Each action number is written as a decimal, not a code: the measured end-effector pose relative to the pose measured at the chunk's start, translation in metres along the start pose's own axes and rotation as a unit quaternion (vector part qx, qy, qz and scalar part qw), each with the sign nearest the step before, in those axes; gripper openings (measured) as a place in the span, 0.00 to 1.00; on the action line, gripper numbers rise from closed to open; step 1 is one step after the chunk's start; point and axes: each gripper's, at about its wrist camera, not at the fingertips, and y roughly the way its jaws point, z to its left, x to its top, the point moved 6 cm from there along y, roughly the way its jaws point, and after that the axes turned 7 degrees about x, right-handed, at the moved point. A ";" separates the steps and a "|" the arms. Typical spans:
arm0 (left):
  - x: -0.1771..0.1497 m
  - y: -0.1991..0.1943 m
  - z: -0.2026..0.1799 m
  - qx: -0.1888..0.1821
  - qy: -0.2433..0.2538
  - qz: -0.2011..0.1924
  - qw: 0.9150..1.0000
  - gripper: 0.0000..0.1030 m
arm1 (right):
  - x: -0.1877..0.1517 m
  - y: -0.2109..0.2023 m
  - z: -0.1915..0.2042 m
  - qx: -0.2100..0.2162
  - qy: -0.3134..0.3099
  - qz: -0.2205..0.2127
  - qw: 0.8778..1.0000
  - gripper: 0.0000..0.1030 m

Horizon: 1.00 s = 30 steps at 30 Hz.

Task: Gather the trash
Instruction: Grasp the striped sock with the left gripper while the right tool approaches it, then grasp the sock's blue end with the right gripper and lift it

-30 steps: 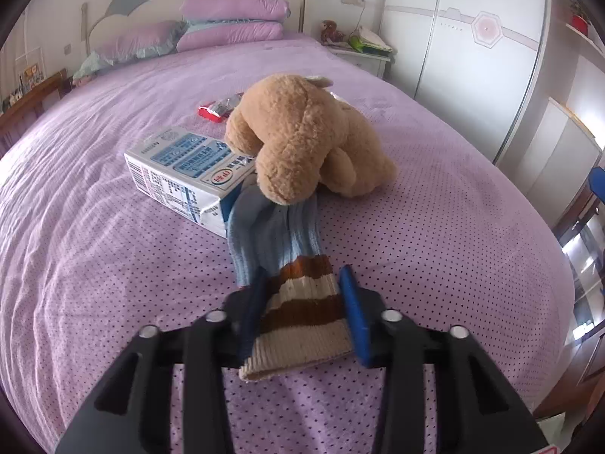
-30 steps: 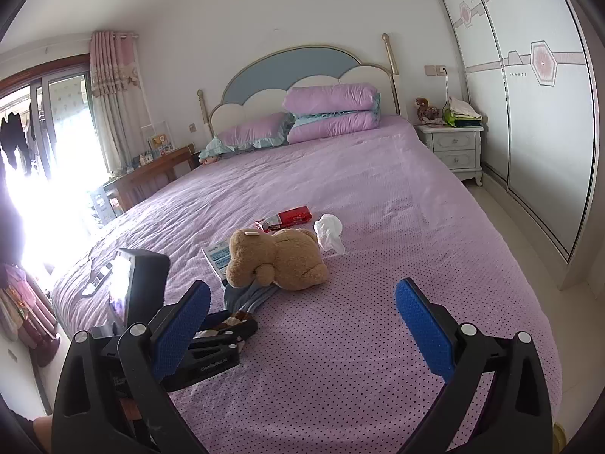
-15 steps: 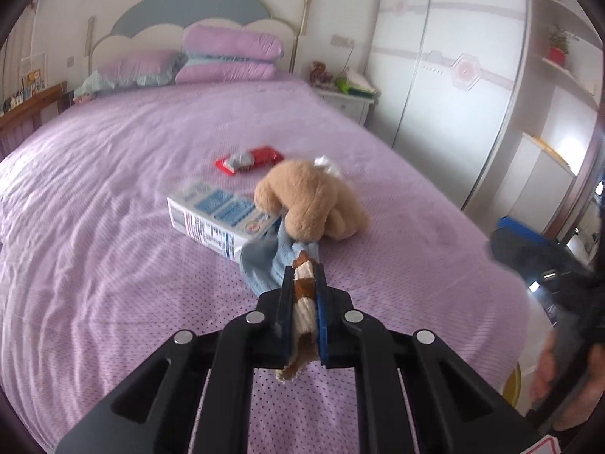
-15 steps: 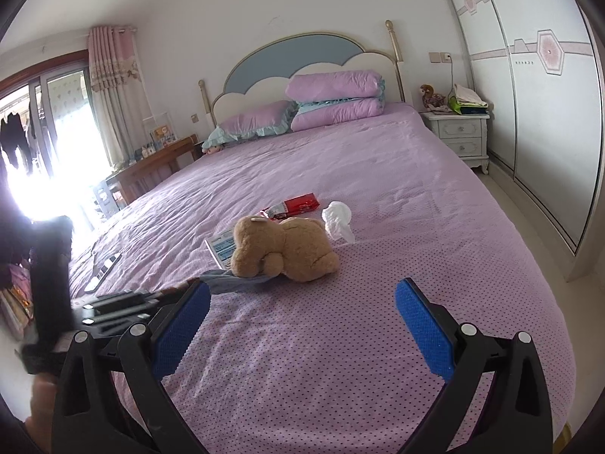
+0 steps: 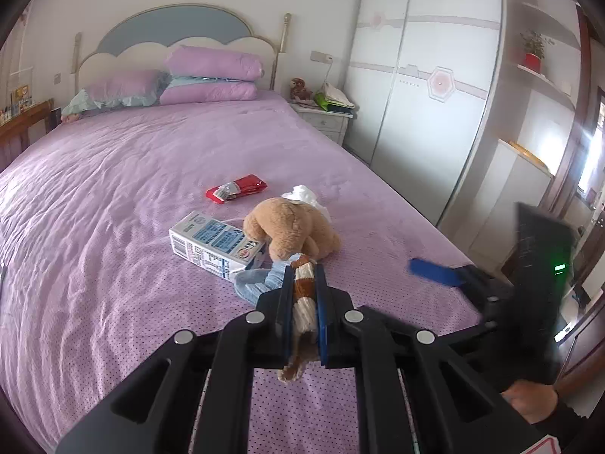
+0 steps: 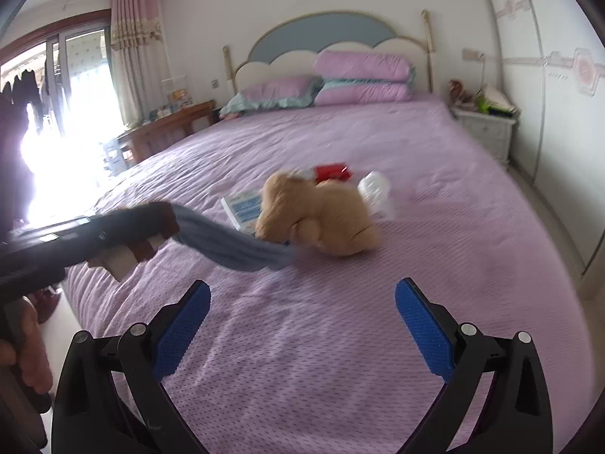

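Note:
My left gripper (image 5: pixel 304 295) is shut on the striped brown-and-cream cuff of a blue sock (image 5: pixel 261 282), pulling it out from under a tan plush bear (image 5: pixel 293 229); in the right wrist view the sock (image 6: pixel 227 244) hangs stretched from the bear (image 6: pixel 321 217). A blue-and-white milk carton (image 5: pixel 211 242) lies left of the bear, a red wrapper (image 5: pixel 236 188) behind it, a white crumpled tissue (image 5: pixel 304 193) behind the bear. My right gripper (image 6: pixel 302 325) is open and empty above the bed, nearer than the bear.
The purple bed (image 5: pixel 113 196) holds everything. Pillows (image 5: pixel 211 72) lie at the headboard. A nightstand (image 5: pixel 325 119) and white wardrobe (image 5: pixel 427 87) stand to the right. A wooden desk (image 6: pixel 166 125) and bright window are at the left.
My left gripper closed on the sock cuff and pulled back, drawing the sock out from under the bear. My right gripper moved closer to the bear.

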 end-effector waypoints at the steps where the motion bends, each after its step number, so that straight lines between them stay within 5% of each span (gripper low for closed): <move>1: 0.000 -0.001 -0.001 0.000 0.002 0.000 1.000 0.10 | -0.001 0.004 0.001 0.005 -0.002 0.002 1.000 0.92; 17: 0.009 -0.020 -0.043 -0.038 0.059 -0.005 0.998 0.10 | -0.001 0.023 -0.001 0.011 -0.044 -0.018 0.999 0.88; 20: 0.008 -0.020 -0.050 -0.044 0.066 -0.002 0.997 0.10 | 0.004 0.015 -0.005 0.007 -0.043 -0.036 0.998 0.71; 25: 0.005 -0.022 -0.061 -0.051 0.076 0.001 0.996 0.10 | 0.005 0.010 -0.014 0.030 -0.027 -0.030 0.999 0.31; 30: 0.003 -0.023 -0.073 -0.056 0.087 0.004 0.995 0.10 | 0.003 0.001 -0.023 0.037 -0.006 -0.030 0.999 0.15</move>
